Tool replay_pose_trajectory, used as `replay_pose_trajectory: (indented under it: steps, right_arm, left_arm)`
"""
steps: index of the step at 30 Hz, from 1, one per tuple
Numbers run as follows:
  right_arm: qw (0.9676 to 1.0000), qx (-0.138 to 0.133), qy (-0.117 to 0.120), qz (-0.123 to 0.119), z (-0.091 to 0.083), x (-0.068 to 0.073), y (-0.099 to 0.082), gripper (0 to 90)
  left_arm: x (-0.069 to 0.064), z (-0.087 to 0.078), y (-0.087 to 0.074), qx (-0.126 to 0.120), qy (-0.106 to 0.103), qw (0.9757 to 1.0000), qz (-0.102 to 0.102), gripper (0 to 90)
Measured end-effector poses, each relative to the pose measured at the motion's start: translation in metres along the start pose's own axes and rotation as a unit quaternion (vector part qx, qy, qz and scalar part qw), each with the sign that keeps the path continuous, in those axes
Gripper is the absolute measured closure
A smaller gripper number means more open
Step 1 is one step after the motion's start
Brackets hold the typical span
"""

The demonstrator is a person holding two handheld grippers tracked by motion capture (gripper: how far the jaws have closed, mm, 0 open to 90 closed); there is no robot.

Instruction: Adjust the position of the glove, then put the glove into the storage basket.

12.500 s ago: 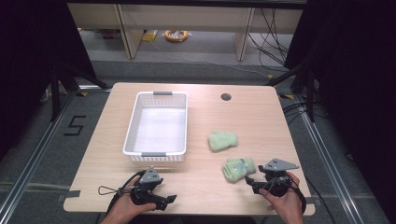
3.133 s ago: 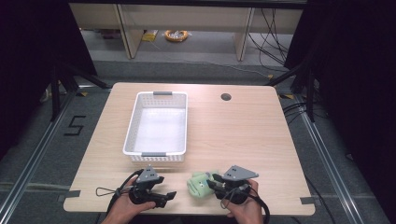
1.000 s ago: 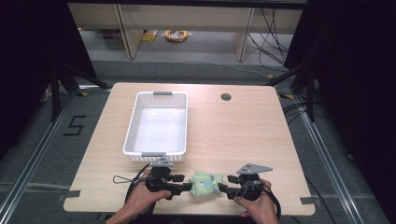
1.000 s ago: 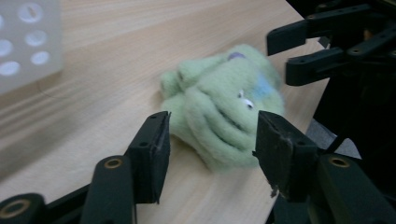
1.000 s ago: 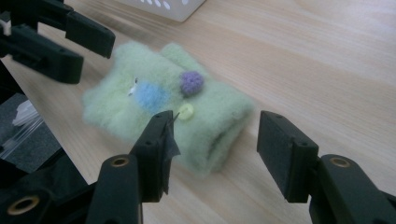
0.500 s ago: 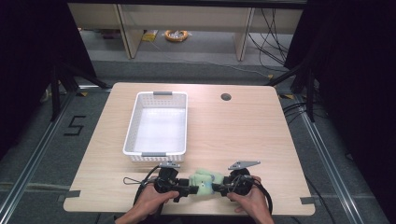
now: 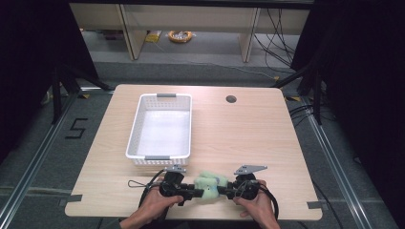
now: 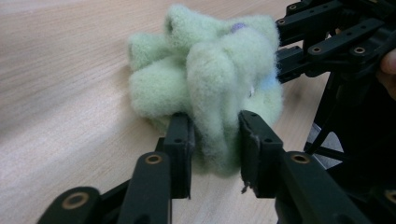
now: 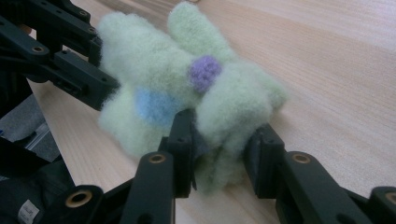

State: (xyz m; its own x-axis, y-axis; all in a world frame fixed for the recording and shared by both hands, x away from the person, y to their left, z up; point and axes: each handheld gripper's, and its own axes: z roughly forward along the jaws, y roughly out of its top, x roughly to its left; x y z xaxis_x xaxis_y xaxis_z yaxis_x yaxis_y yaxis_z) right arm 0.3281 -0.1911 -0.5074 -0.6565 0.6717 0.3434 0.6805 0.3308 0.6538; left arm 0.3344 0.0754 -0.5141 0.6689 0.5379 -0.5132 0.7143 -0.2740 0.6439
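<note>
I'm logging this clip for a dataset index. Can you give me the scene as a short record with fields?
setting: wooden table, seen from above
held thing: fuzzy green bundle at the near edge, with a purple dot and a blue patch in the right gripper view
left gripper: jaws just closed onto the bundle, pads pressing its fleece
right gripper: jaws just closed onto the bundle from the opposite end
container: white basket, nothing visible inside, beyond the bundle and apart from it

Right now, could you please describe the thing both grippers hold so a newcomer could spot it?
Start at the white basket on the wooden table, then come toward the near edge. There, between the left gripper and right gripper, sits a fluffy pale-green sock, the only soft item, marked with a purple dot.
</note>
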Motion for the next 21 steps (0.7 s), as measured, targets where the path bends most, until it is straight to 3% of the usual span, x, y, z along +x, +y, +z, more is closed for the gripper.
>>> replay_pose_trajectory:
  steps: [2,3,4,6,7,8,10,11,12,13,21]
  right_arm:
    - [1.0000,-0.001,0.000,-0.002,0.000,-0.001,0.000,68.3]
    - [1.0000,-0.006,-0.003,-0.003,-0.001,-0.001,0.000,68.7]
    - [1.0000,-0.006,-0.003,-0.003,-0.001,-0.001,0.000,68.7]
    - [1.0000,-0.006,-0.003,-0.003,-0.002,0.000,0.000,68.9]
    - [0.9999,-0.008,0.008,-0.003,-0.001,-0.001,0.000,69.0]
    - [1.0000,-0.006,-0.003,-0.005,-0.002,0.000,0.000,69.0]
    - [1.0000,-0.008,-0.002,-0.004,-0.002,0.001,0.000,69.1]
    - [0.9999,0.000,0.011,0.011,-0.003,0.005,0.000,69.2]
    - [0.9999,-0.005,-0.002,-0.011,-0.003,0.004,0.001,69.3]
    - [0.9999,-0.004,-0.001,-0.015,-0.003,0.004,0.001,69.3]
    - [0.9997,-0.002,0.000,-0.023,-0.005,0.010,0.005,69.3]
  left_arm:
    - [0.000,-0.001,0.000,0.002,0.006,1.0000,0.001,69.5]
    - [0.001,-0.001,0.001,0.002,-0.007,1.0000,0.006,69.9]
    - [0.001,-0.001,0.001,0.002,-0.007,1.0000,0.006,70.2]
    - [0.000,-0.001,0.001,-0.004,0.003,0.9999,0.010,70.7]
    - [0.000,-0.001,0.001,-0.001,0.001,0.9999,0.012,70.7]
    - [0.000,-0.001,0.001,0.001,-0.005,0.9999,0.013,71.3]
    - [-0.001,-0.002,0.000,-0.001,-0.004,0.9999,0.014,71.6]
    - [-0.001,-0.004,-0.001,0.000,-0.001,0.9998,0.021,72.1]
    - [-0.001,-0.004,-0.001,0.000,-0.001,0.9998,0.021,72.2]
    - [-0.002,-0.005,-0.002,0.000,-0.002,0.9998,0.021,72.3]
    - [-0.005,-0.009,-0.002,-0.002,0.006,0.9995,0.033,72.7]
